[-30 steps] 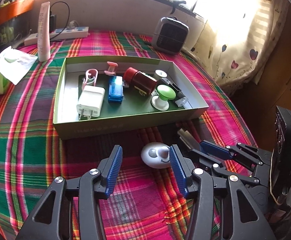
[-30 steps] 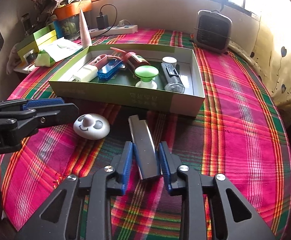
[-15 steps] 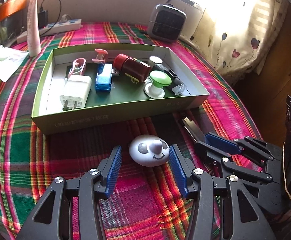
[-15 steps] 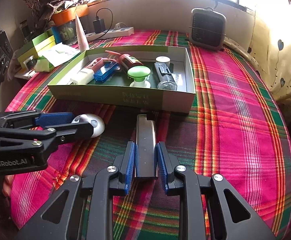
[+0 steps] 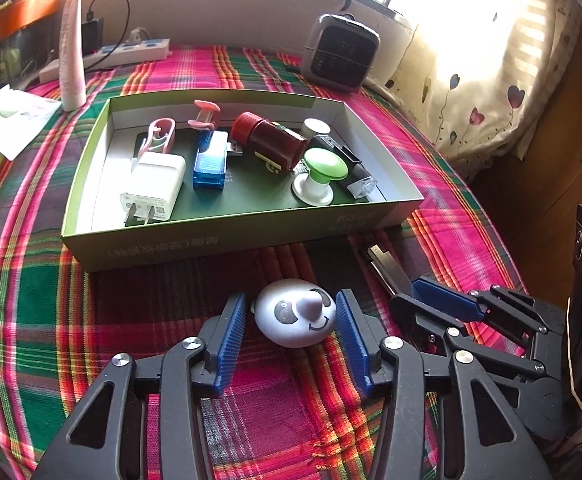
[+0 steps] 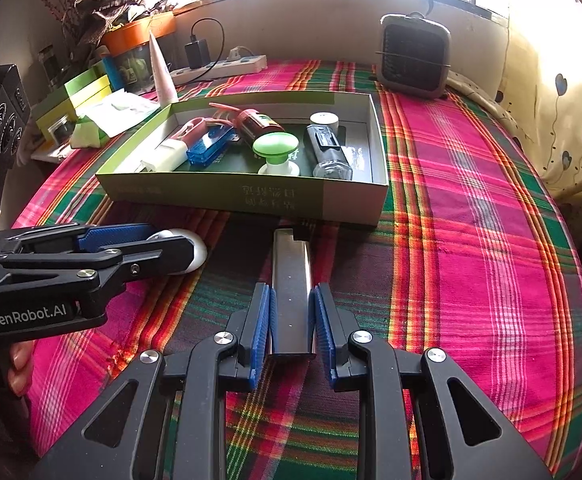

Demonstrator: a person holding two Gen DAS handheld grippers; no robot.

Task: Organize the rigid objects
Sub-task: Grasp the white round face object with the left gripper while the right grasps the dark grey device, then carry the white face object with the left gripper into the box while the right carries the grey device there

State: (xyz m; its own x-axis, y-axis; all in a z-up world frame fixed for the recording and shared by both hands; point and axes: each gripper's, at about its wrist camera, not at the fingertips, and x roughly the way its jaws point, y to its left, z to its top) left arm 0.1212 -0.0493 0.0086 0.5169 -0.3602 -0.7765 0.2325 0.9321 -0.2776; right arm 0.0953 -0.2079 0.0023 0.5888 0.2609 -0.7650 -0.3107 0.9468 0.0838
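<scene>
A white round toy with a painted face (image 5: 295, 318) lies on the plaid cloth in front of a shallow green box (image 5: 231, 236). My left gripper (image 5: 291, 320) straddles it. Its jaws are closing, and a thin gap still shows at the left pad. In the right wrist view the left gripper (image 6: 131, 244) hides most of the toy (image 6: 197, 252). My right gripper (image 6: 291, 320) is shut on the near end of a flat silver metal bar (image 6: 291, 276), which points at the box (image 6: 251, 196). In the left wrist view the right gripper (image 5: 443, 304) and the bar (image 5: 387, 270) are at the right.
The box holds a white charger (image 5: 153, 188), a blue stick (image 5: 211, 160), a red bottle (image 5: 269, 142), a green-topped knob (image 5: 319, 176), a black torch (image 5: 343, 164) and pink clips. A small heater (image 5: 341, 58), a power strip (image 5: 131, 50) and a white tube (image 5: 71, 52) stand behind it.
My left gripper has come forward around the white toy and its jaws have narrowed. The right jaws have closed onto the metal bar and stay there.
</scene>
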